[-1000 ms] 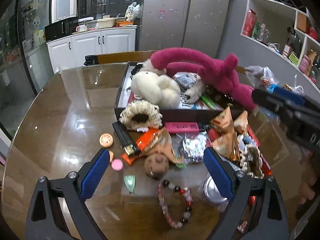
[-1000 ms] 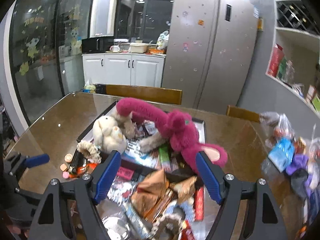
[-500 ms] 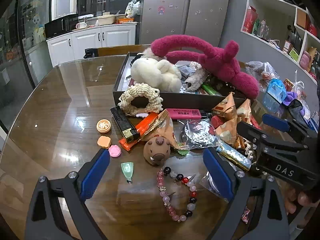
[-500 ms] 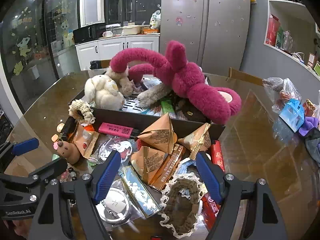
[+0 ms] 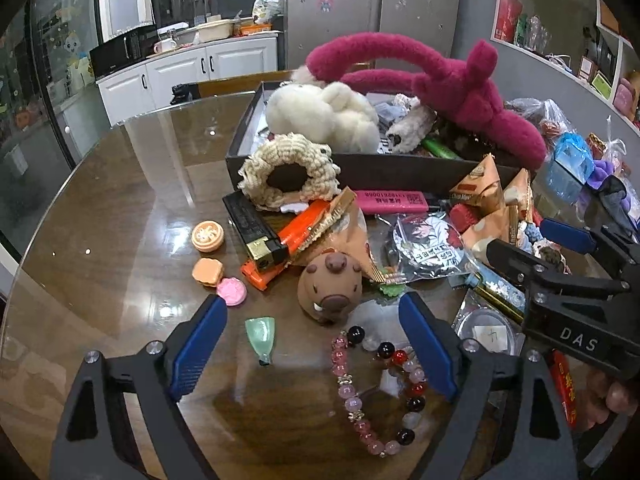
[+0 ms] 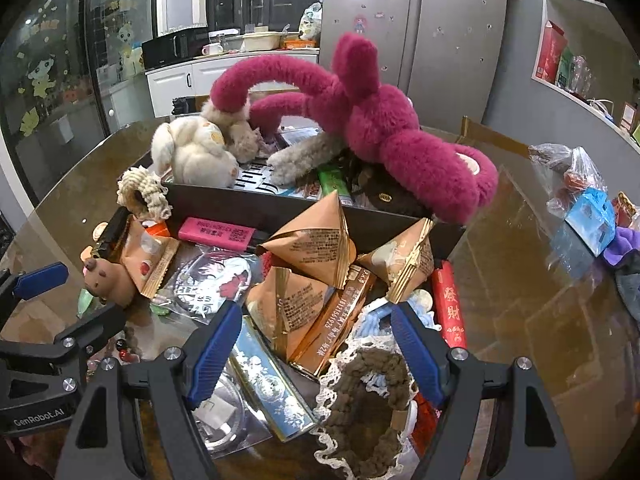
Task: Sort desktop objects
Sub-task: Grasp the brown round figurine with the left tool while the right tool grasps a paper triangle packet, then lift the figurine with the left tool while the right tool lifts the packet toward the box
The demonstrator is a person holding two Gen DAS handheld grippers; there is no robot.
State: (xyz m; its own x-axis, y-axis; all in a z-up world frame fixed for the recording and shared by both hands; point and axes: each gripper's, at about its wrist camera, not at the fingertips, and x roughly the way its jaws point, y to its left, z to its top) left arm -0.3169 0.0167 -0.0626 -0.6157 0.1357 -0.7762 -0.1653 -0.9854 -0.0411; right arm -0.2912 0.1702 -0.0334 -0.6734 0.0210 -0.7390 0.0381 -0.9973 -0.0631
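The bead bracelet (image 5: 374, 384) lies between the released jaws of the left gripper (image 5: 312, 344). The neighbouring boar figurine (image 5: 331, 286) may be knocked over. The right gripper (image 6: 310, 354) jaws are released too.

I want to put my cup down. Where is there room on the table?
Bare table lies left of the round orange case and black lighter. It is crowded from the brown boar toy rightward and in the box.

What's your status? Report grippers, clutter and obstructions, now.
Left gripper open, empty, low over bead bracelet. Right gripper open, empty, over snack packets. Pile unsorted before the box; brown pig toy crowds left approach.
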